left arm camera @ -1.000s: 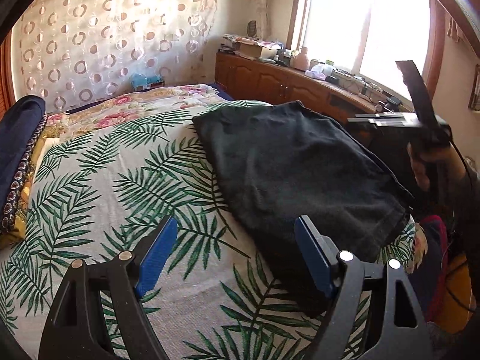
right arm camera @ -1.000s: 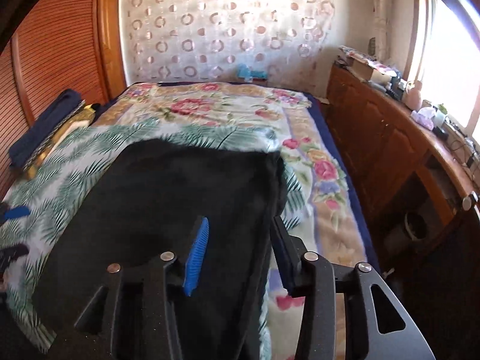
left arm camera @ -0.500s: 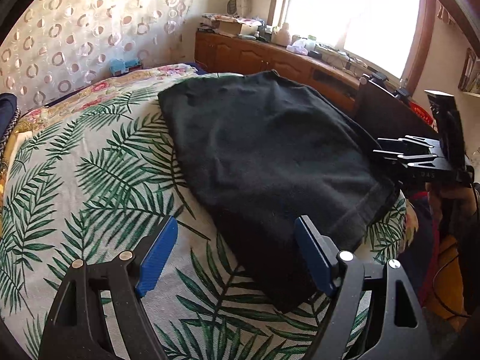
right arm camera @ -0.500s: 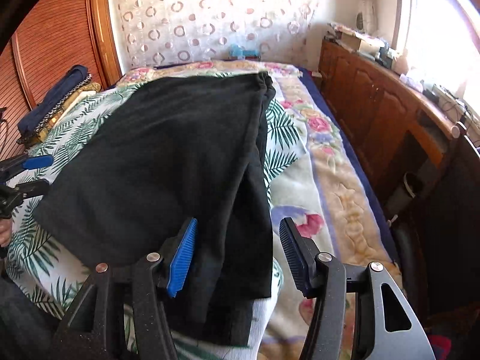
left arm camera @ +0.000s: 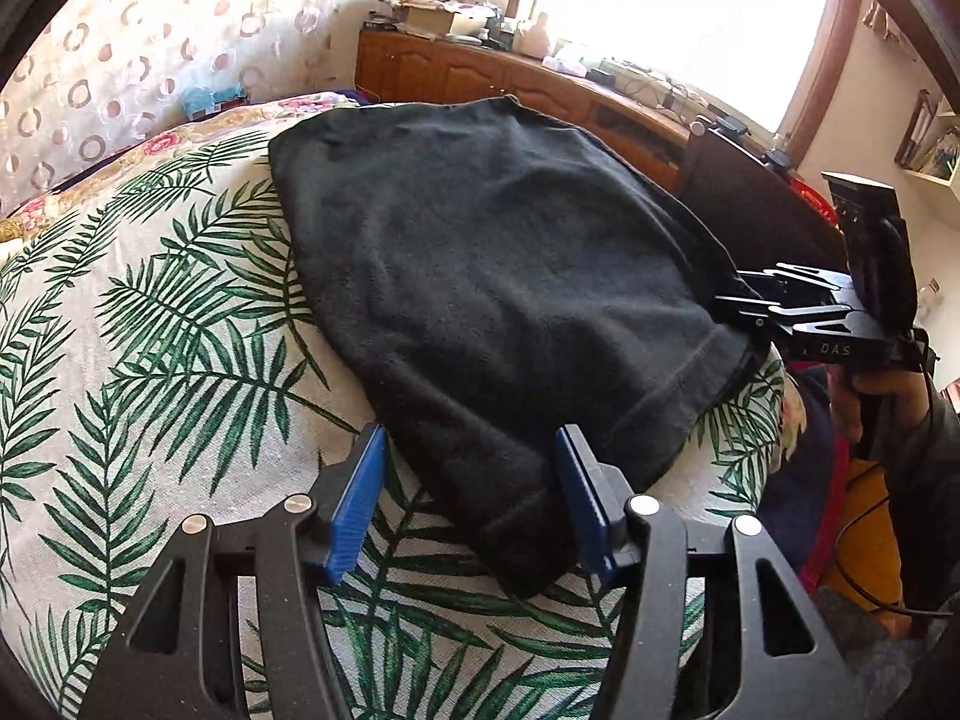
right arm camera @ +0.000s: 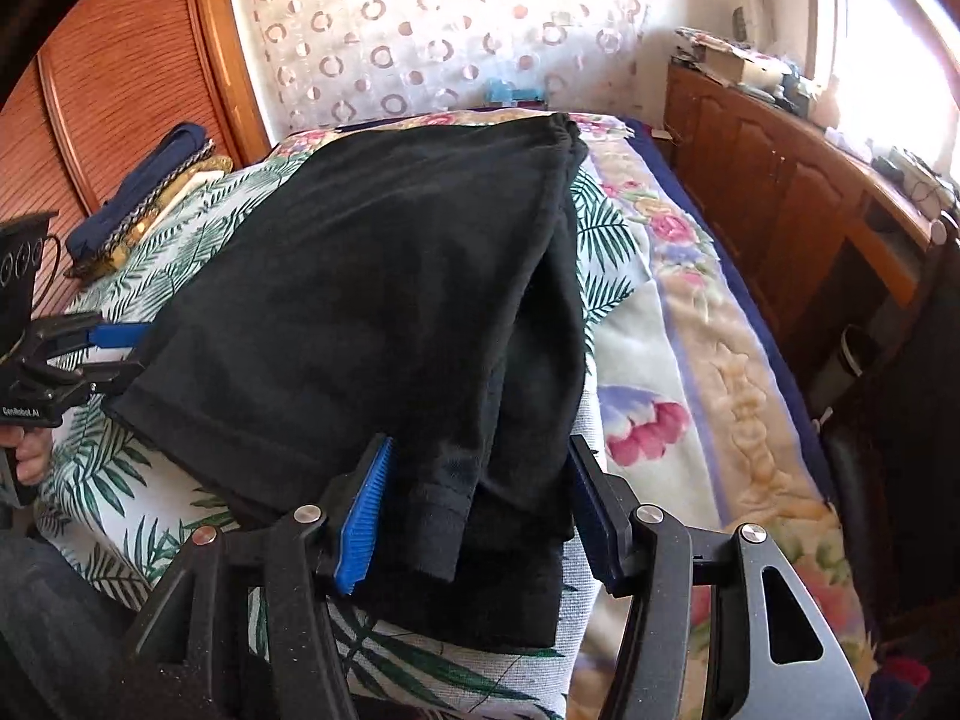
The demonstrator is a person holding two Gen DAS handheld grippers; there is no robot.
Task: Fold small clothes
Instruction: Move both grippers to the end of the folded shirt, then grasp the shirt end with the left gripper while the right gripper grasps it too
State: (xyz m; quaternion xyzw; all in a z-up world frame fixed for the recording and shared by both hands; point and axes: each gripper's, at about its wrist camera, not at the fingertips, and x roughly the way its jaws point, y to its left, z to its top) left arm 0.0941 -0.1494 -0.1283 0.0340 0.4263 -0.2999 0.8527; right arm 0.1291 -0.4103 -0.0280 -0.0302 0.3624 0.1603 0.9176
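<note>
Two close wrist views angled down from opposite near corners, sharing the black garment (left arm camera: 498, 300).

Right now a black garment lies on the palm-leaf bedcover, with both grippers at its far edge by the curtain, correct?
Not quite. The black garment lies on the palm-leaf bedcover, but the left gripper and right gripper are at its near edge, away from the curtain. Both wrist views show this.

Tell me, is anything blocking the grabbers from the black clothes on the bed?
No, nothing visible. The black garment already lies between the open fingers of the left gripper and the right gripper.
</note>
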